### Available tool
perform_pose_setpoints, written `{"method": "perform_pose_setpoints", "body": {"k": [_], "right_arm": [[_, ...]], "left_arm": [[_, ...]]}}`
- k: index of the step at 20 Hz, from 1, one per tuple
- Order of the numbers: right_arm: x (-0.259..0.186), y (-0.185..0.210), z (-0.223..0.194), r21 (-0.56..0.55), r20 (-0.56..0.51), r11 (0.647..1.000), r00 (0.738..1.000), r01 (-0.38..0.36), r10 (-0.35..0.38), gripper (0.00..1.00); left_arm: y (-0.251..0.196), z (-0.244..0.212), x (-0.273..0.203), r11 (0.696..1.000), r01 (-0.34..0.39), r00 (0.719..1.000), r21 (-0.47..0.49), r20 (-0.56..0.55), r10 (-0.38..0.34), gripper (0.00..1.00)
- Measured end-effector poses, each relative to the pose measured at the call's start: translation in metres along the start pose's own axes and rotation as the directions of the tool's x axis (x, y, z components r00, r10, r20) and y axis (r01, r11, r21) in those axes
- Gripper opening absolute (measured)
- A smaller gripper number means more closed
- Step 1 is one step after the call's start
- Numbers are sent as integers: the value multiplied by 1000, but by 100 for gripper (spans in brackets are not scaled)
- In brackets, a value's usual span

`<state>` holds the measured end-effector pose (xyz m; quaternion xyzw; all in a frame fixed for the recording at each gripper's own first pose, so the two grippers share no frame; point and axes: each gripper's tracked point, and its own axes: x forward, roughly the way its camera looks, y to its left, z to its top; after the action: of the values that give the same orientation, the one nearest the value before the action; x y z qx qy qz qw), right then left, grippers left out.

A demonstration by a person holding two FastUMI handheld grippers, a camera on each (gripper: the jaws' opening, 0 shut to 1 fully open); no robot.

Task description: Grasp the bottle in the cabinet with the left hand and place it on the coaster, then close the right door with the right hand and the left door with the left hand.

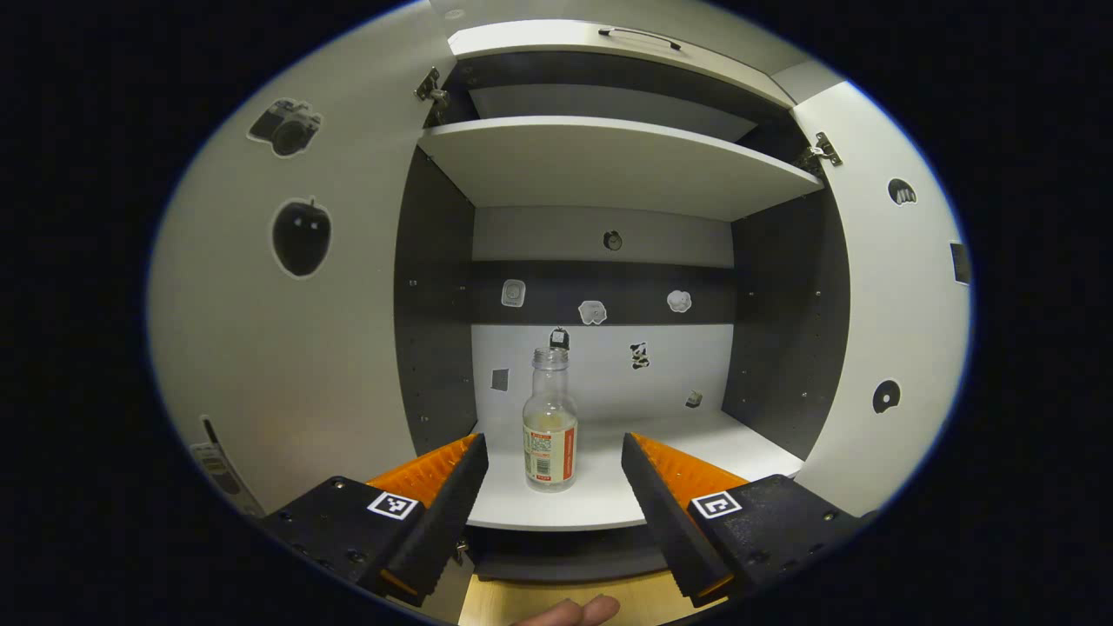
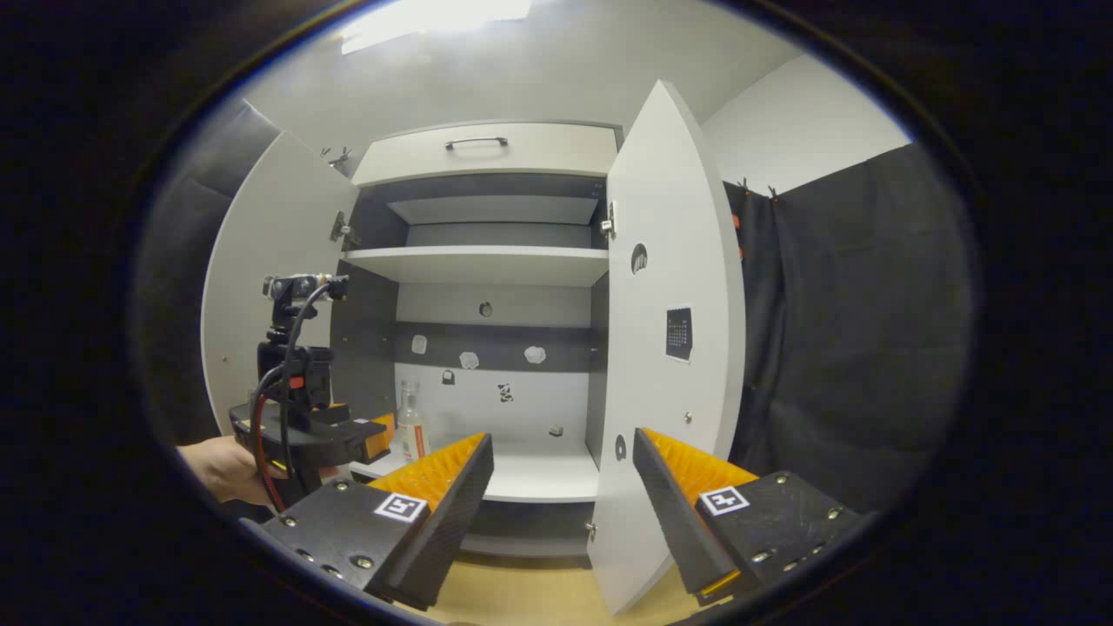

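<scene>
At the front edge of the cabinet's lower shelf (image 1: 609,513), the left gripper (image 1: 554,487) hangs with its fingers spread wide and nothing between them, squared up on the bottle (image 1: 549,423) — a straight run in, I'd say. The bottle stands upright just beyond, near the shelf's front edge, cap off, with a band label whose print is too small to read. The right gripper (image 2: 563,496) is spread and empty too, near the right door (image 2: 674,339), which swings wide open, as does the left door (image 1: 296,304). Stickers dot the back panel (image 1: 600,365).
</scene>
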<state>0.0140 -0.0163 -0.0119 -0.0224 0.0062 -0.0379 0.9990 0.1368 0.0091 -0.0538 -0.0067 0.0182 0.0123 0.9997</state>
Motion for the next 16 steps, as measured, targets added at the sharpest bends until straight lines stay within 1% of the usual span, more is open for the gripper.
{"method": "perform_pose_setpoints", "body": {"k": [3, 6, 9, 12, 16], "right_arm": [[6, -2, 0, -2, -6, 1000, 1000, 2, -2, 98], [11, -10, -2, -25, -15, 999, 1000, 20, -20, 98], [10, -21, -3, -46, -19, 998, 999, 41, -42, 98], [11, -35, -4, -69, -19, 995, 997, 72, -73, 98], [7, -38, -1, -76, 4, 995, 998, 68, -68, 96]], "left_arm": [[1, -5, 31, 1000, -17, 1000, -9, 19, 17, 98], [-3, -12, 59, 1000, -1, 999, -15, 35, 1, 98], [-6, -23, 87, 1000, -1, 1000, 1, 27, 1, 98], [-8, -35, 111, 999, -7, 1000, 39, 7, 7, 98], [-5, -49, 134, 997, -29, 999, 78, -17, 30, 98]]}}
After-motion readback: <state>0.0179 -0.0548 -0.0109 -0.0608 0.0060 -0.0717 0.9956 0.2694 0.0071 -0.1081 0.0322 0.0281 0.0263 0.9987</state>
